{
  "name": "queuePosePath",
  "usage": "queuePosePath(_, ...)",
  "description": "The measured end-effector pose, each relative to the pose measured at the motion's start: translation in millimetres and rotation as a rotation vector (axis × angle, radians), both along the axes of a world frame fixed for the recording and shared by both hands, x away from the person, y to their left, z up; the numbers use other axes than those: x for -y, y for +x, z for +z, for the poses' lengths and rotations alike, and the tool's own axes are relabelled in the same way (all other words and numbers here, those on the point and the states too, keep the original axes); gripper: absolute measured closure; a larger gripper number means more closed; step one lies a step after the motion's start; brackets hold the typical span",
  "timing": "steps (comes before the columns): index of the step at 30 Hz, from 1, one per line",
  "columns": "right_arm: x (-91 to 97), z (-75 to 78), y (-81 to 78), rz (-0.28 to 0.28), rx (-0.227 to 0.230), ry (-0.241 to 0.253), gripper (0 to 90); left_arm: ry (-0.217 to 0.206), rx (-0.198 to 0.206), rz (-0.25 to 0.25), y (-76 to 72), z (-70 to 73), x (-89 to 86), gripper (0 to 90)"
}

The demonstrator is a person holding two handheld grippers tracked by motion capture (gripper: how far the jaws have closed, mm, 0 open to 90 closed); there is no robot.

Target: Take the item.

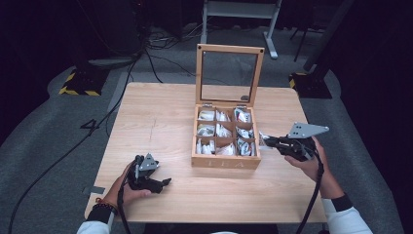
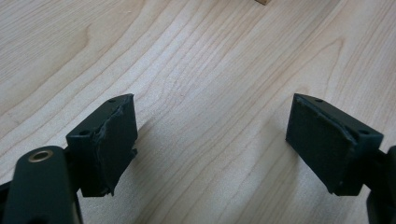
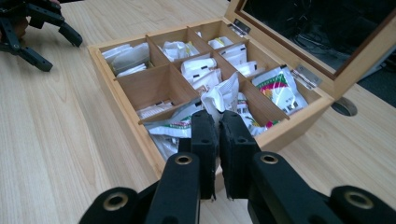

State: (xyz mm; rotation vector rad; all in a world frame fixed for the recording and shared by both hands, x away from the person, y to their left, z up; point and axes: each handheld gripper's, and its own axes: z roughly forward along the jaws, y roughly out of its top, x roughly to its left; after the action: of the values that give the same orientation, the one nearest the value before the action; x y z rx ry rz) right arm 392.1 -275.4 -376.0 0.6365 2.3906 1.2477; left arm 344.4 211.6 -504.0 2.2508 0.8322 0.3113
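Right gripper [image 3: 219, 122] was clamped on a white packet [image 3: 223, 95] beside the box [image 1: 225, 161]. Left gripper [image 2: 212, 140] rested wide apart, empty, on the table [image 1: 160, 117]; room dark.

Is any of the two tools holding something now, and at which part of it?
The right tool pinches a white sachet by its lower edge, at the tea box. The left tool is open and holds nothing.

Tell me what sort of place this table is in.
Probably a lab or recording studio rather than a home. The wooden table stands alone on grey carpet with cables trailing across it, black drapes hang all round, and a stand base with hazard stripes sits behind. A tea box is the only prop.
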Motion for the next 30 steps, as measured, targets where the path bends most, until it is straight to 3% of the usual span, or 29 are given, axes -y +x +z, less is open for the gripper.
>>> queuePosePath(13, 16.3, -25.8, 8.8, -0.052, -0.062, -0.053, 85.3, 0.002, 0.001, -0.001, 0.1, 0.1, -0.1, 16.9)
queuePosePath(15, 15.6, -36.8, 14.2, -0.062, -0.097, -0.064, 85.3, 0.001, 0.001, -0.001, 0.1, 0.1, -0.1, 16.9)
queuePosePath(25, 6.9, -63.7, 24.3, -0.066, -0.151, -0.145, 85.1, 0.000, 0.000, 0.000, 0.0, 0.0, 0.0, 16.9)
queuePosePath(30, 5.1, -70.7, 26.2, -0.061, -0.180, -0.145, 84.9, 0.002, 0.001, -0.001, 0.1, 0.1, -0.1, 16.9)
